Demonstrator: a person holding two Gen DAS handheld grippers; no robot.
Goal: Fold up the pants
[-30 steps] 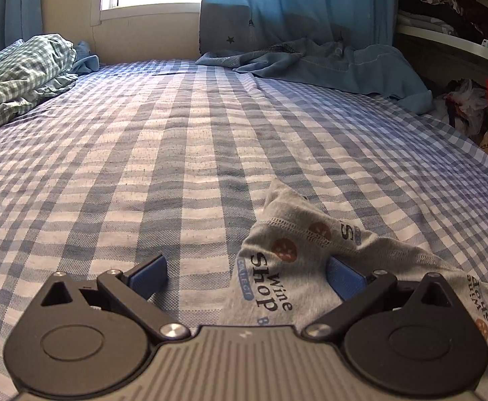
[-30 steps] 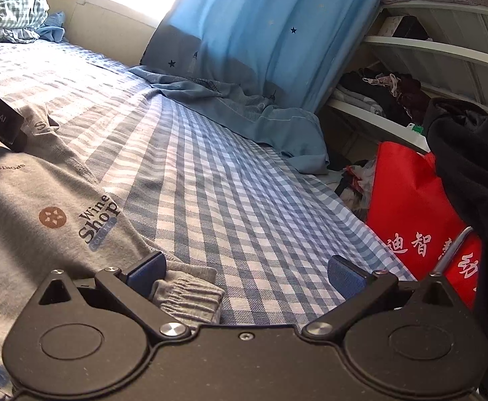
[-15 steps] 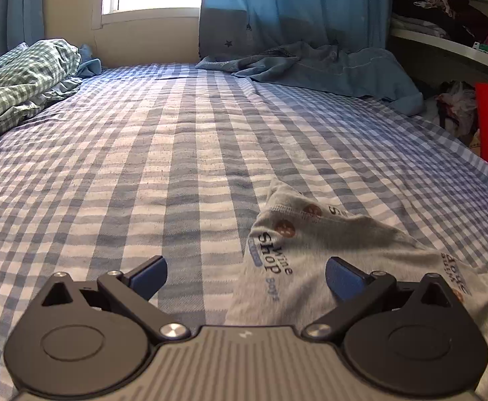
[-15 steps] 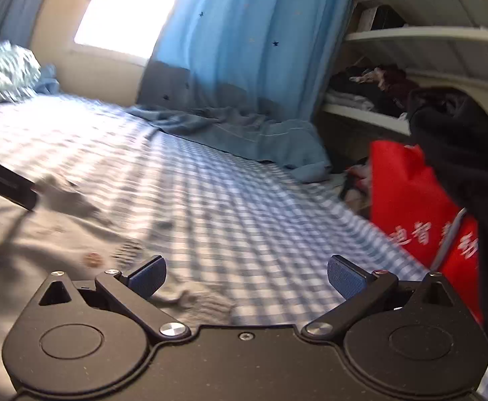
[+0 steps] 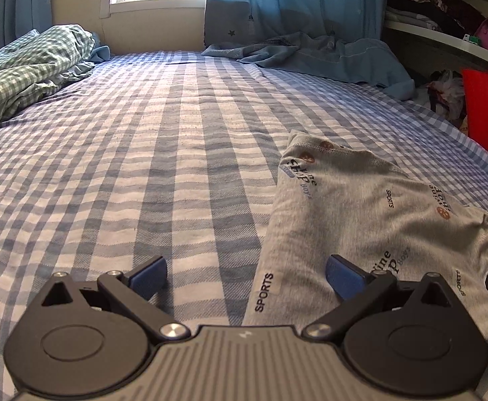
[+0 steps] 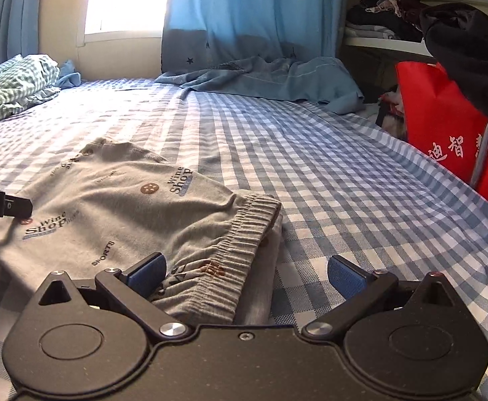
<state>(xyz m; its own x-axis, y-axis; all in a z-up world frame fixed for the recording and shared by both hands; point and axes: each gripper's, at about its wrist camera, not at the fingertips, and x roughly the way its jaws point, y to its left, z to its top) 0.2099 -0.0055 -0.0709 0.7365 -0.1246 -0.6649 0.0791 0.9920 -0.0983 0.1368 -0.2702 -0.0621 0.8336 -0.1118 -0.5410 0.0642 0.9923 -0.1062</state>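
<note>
With both the left gripper (image 5: 246, 274) and right gripper (image 6: 246, 272) spread wide and empty over grey pants (image 6: 136, 207) lying part-folded on the checked bed (image 5: 143, 167), best to pinch the elastic waistband (image 6: 244, 234) squarely, gathering both layers, then carry it over level.

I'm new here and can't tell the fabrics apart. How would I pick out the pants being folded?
Start at the blue-and-white checked bed; the pants lie flat on its near part, just ahead of both open tools. Unlike the green checked bedding and the plain blue cloth by the window, they are grey, printed with "Wine Shop" and "SPORTS", with a gathered elastic waistband.
</note>
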